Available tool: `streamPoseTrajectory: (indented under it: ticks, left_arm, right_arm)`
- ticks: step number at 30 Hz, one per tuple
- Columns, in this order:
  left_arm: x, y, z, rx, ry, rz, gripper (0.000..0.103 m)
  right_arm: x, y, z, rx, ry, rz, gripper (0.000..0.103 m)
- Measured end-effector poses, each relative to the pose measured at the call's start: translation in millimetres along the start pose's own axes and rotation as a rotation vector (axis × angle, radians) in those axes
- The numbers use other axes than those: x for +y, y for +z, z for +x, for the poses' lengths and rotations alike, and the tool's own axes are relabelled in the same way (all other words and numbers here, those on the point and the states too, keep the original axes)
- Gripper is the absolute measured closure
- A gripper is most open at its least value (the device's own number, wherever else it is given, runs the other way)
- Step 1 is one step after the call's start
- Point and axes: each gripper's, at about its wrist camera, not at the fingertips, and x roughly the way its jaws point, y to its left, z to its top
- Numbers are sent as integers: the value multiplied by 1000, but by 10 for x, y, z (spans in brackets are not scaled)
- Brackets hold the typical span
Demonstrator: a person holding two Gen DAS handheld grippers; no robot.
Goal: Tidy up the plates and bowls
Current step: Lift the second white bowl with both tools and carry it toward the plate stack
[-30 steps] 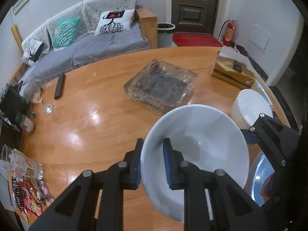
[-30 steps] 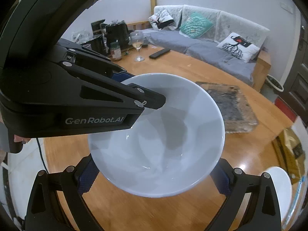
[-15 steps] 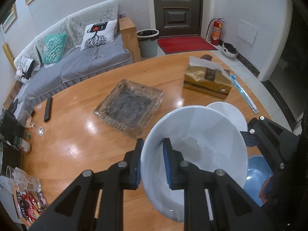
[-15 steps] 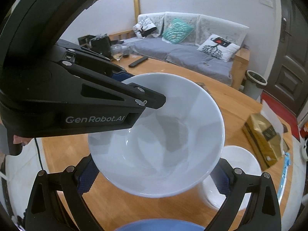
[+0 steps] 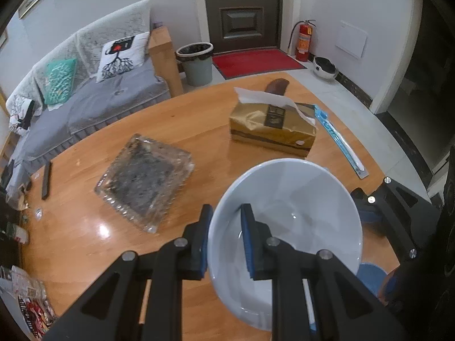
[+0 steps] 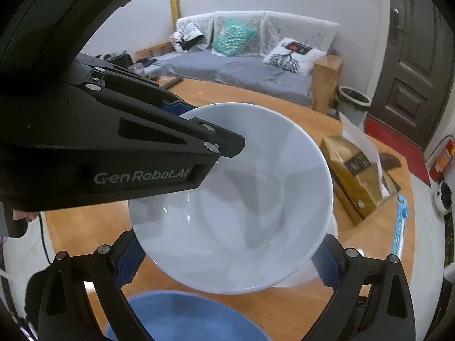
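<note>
White and glossy, the bowl (image 5: pixel 287 216) hangs above the wooden counter (image 5: pixel 85 236), held from two sides so that it does not tip. The left gripper (image 5: pixel 224 238) is closed narrow on its near rim, one pad inside and one outside, which gives a firm pinch on the thin wall. The right gripper (image 6: pixel 227 258) stands wide, with its blue pads at the outer sides of the bowl; whether they press on it I cannot tell, so I judge it only steadies the bowl. Under the bowl a blue dish (image 6: pixel 182 318) lies on the counter, and a second white dish (image 6: pixel 301 275) shows just behind the rim, so the bowl is probably going onto a stack. Farther away stand a glass tray (image 5: pixel 145 187) and a gold tissue box (image 5: pixel 270 130), well apart from the bowl.
</note>
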Motion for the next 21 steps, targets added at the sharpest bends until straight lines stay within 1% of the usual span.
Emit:
streamPoseTrajectory:
  ticks: [5,10,16,21]
  left_arm:
    - [-115,58,270,17,-19,5,85]
    - [-137,68,452,31,-32,3,85]
    - [-132,67,556,38,-35,5,84]
    - [-160,49,616,48,-21,20,83]
  right_arm:
    - [-187,-103,86,37,-11,18,6]
    - [-293,-134,189,73,-23,12,6]
    - [-316,-119,291,96,-26,7,6]
    - [-299,-117,302,115,-41,-10,6]
